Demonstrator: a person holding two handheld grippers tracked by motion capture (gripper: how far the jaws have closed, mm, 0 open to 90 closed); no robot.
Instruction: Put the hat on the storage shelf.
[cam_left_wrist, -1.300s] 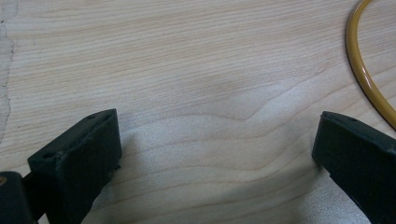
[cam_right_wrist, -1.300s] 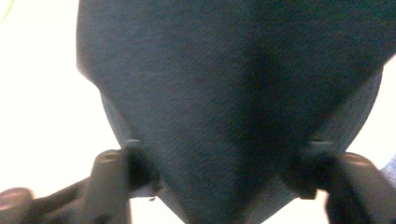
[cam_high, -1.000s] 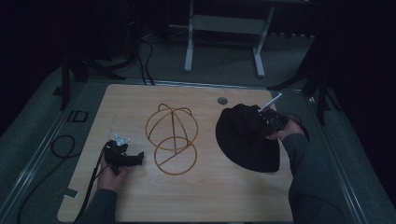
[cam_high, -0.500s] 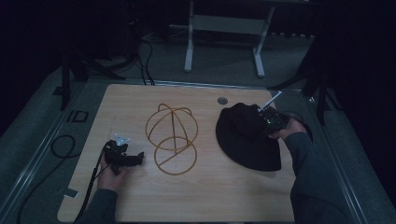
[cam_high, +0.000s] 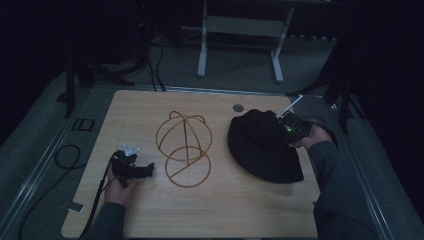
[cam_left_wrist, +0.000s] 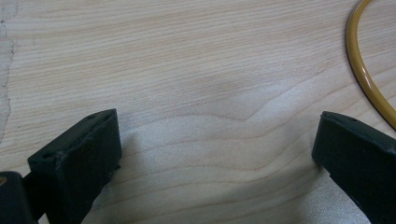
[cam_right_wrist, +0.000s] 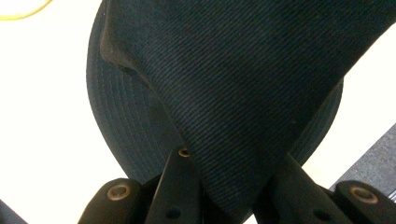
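Table check: light wood table (cam_high: 220, 210), three things on it.
I see a gold wire hat frame (cam_high: 184, 150) mid-table, black hat (cam_high: 260, 150) just right of it, left gripper (cam_high: 131, 169) resting at left.

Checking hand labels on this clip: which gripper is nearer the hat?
Right. The right gripper is shut on the hat; the left gripper rests across the wire stand from it.

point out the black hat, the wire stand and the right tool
black hat (cam_high: 260, 150), high view, on the brim's near side
wire stand (cam_high: 187, 172), high view, on the round base ring
right tool (cam_right_wrist: 229, 186), right gripper view, between its tips, which pinch the hat's cloth
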